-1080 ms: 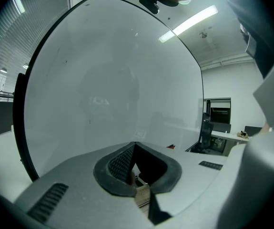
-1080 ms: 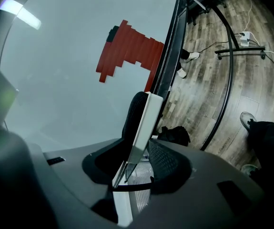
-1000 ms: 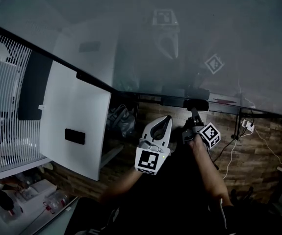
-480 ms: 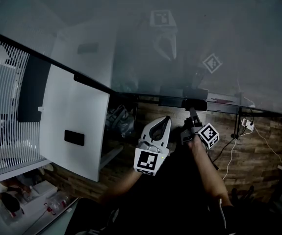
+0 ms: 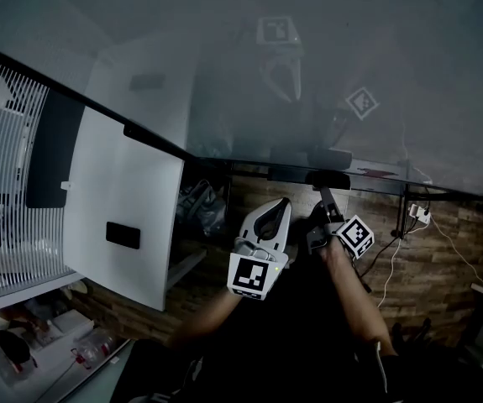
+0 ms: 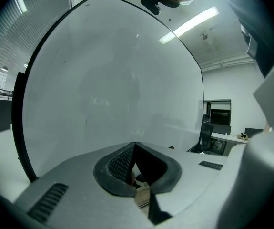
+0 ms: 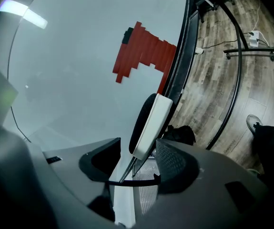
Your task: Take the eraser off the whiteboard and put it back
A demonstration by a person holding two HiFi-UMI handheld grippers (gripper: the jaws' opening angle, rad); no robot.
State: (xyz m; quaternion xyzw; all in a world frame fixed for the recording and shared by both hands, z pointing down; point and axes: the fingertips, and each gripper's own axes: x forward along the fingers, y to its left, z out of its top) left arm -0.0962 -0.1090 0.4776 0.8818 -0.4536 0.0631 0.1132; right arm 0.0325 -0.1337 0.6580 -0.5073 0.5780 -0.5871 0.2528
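Two grippers up at the board. Right gripper (image 7: 137, 163): jaws spreading as I note this, eraser (image 7: 148, 120) standing between them, but the pads look clear of it on both sides, so nothing gripped. Left gripper (image 6: 134, 149): tips together, empty, pointed at bare whiteboard (image 6: 108, 89). Eraser sits on the glass low down, just beside the black frame (image 7: 184, 56), dark felt face to the board and white shell outward; from the head view it shows as a dark bar (image 5: 329, 179) at the board's bottom edge, right gripper (image 5: 323, 204) directly under it. Handling, by judgement: light, rigid plastic back, soft felt that gives a little; shell probably smooth, so it could slip if pinched only at a corner. Best hold is across the two long sides of the shell, mid-length, pads flat. Room: the frame crowds one side of the eraser, so any re-approach wants to come in straight along the board. Open glass on the other side, up toward the red patch (image 7: 144, 54). Wood floor (image 7: 222, 80) and cables (image 7: 251, 35) well below.
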